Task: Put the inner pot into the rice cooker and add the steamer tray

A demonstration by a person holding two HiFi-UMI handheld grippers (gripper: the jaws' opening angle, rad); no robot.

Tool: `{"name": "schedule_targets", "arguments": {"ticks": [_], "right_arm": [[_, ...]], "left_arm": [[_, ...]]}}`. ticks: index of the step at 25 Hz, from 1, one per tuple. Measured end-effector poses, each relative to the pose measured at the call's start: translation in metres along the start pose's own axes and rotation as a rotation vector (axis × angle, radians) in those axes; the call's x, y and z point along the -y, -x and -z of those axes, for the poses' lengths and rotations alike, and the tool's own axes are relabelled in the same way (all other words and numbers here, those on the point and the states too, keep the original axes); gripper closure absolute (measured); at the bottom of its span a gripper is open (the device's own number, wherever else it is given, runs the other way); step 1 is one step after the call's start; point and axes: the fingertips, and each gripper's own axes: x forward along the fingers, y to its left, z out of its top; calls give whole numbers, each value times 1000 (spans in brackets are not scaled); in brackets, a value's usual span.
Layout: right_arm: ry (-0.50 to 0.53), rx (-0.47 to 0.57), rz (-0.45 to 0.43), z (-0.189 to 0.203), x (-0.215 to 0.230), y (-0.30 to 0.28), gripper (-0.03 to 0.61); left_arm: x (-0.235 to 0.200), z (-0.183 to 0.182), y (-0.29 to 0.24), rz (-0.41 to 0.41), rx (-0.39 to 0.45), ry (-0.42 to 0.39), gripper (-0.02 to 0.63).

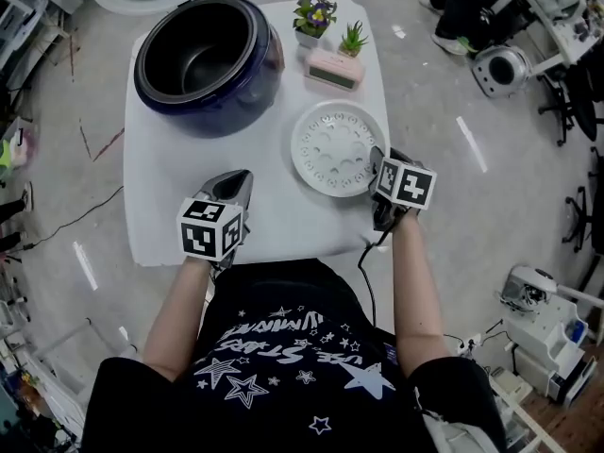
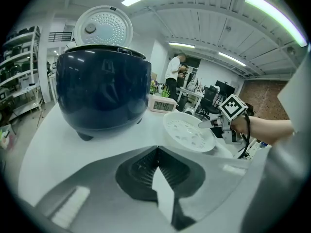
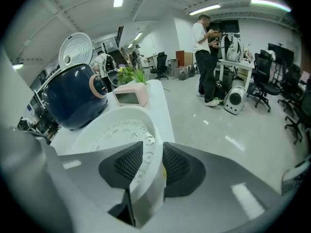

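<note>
The dark blue rice cooker (image 1: 208, 59) stands at the table's far left with its lid open and a dark inner pot (image 1: 193, 64) inside. The white perforated steamer tray (image 1: 330, 144) lies flat on the table to its right. My right gripper (image 1: 377, 163) is at the tray's right rim. In the right gripper view the rim of the tray (image 3: 116, 135) sits between the pads, which press on it from both sides. My left gripper (image 1: 238, 179) hovers over the table's near left, shut and empty, and faces the cooker (image 2: 102, 91).
A pink clock (image 1: 333, 69) and two small potted plants (image 1: 314, 15) stand along the table's far edge behind the tray. The white table (image 1: 160, 206) is small, with its edges close on all sides. A person (image 3: 204, 57) and office chairs are far off on the floor.
</note>
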Motion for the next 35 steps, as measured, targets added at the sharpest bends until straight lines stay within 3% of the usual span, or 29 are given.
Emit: {"name": "schedule_targets", "arguments": {"ticks": [3,11,22,35], "right_arm": [[-8,-11,16,1,5,-3,466],[-110,-6,-40,0,4,-9,511],[-85,13,-46,-15,-9,9,511],[-104,145,-101,-67,-53,73,511]], "left_arm": [[-4,2,2,-9,0,10,601],[-8,2,5,-32,20,35,601],[-27,-10,23,-36,66,61,601],[-76,-41,73,-44,178,57,601]]}}
